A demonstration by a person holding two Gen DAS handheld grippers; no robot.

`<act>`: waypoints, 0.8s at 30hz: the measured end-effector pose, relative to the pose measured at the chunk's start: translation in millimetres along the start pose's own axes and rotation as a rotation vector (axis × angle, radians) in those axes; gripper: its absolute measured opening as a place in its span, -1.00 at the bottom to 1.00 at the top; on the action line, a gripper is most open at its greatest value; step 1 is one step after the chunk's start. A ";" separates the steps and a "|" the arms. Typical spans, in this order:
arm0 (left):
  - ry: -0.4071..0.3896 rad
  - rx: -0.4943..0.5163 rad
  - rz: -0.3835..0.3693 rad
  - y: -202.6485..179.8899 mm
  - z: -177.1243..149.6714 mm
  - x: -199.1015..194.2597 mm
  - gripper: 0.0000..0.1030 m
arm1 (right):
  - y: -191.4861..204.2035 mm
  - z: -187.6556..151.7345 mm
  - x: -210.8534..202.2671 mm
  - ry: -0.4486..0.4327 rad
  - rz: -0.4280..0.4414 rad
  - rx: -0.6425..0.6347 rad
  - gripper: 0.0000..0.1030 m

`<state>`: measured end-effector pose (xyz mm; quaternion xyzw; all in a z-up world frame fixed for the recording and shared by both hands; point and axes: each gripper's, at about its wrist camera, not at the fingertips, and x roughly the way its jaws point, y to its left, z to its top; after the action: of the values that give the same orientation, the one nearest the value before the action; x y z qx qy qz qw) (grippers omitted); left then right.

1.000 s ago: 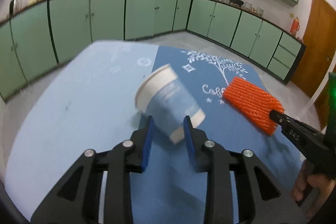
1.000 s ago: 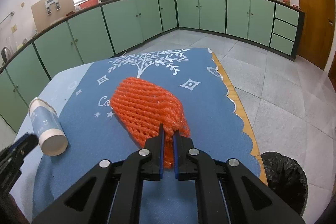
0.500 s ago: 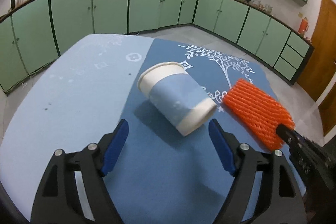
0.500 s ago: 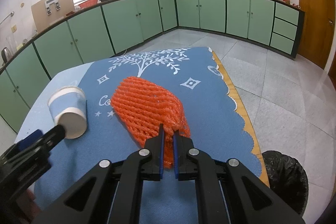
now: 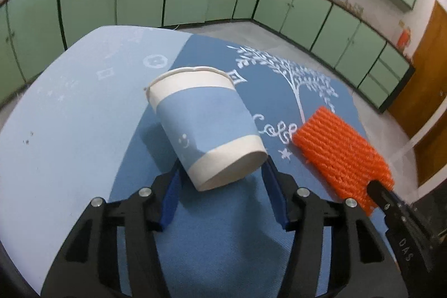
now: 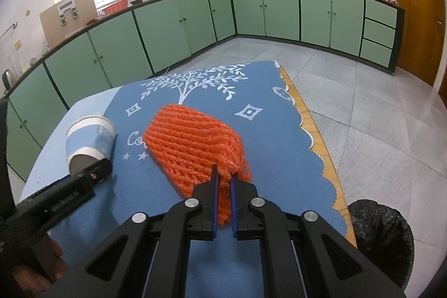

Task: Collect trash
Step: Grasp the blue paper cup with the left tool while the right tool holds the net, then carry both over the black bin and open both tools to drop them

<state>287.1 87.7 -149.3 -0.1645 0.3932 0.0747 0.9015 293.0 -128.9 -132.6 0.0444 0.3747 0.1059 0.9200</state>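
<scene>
A blue and white paper cup lies on its side on the blue tablecloth, base toward me. My left gripper is open, its blue pads either side of the cup's base, with small gaps. An orange foam net lies flat on the cloth; my right gripper is shut on its near end. The net also shows in the left wrist view, and the cup in the right wrist view.
A bin lined with a black bag stands on the floor off the table's right front corner. Green kitchen cabinets run around the room. The table's right edge has a scalloped trim.
My left gripper opened wide, then moved forward so the cup's base now sits between its pads. The cup has rolled a little. My right gripper stays shut on the net.
</scene>
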 end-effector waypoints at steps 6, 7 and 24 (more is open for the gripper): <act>-0.034 0.006 -0.020 11.9 -4.2 -19.6 0.00 | -0.2 0.4 -0.7 -0.004 -0.001 -0.005 -0.86; -0.036 0.012 -0.023 13.9 -6.7 -24.5 0.00 | 0.0 0.5 -1.1 -0.005 -0.002 -0.006 -0.86; -0.053 0.120 -0.055 0.6 -36.5 -68.9 0.00 | -0.4 -16.3 -44.2 -0.027 -0.022 -0.023 -0.86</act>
<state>215.1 74.9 -122.1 -0.1191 0.3684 0.0305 0.9215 250.9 -139.3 -114.3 0.0311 0.3614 0.0993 0.9266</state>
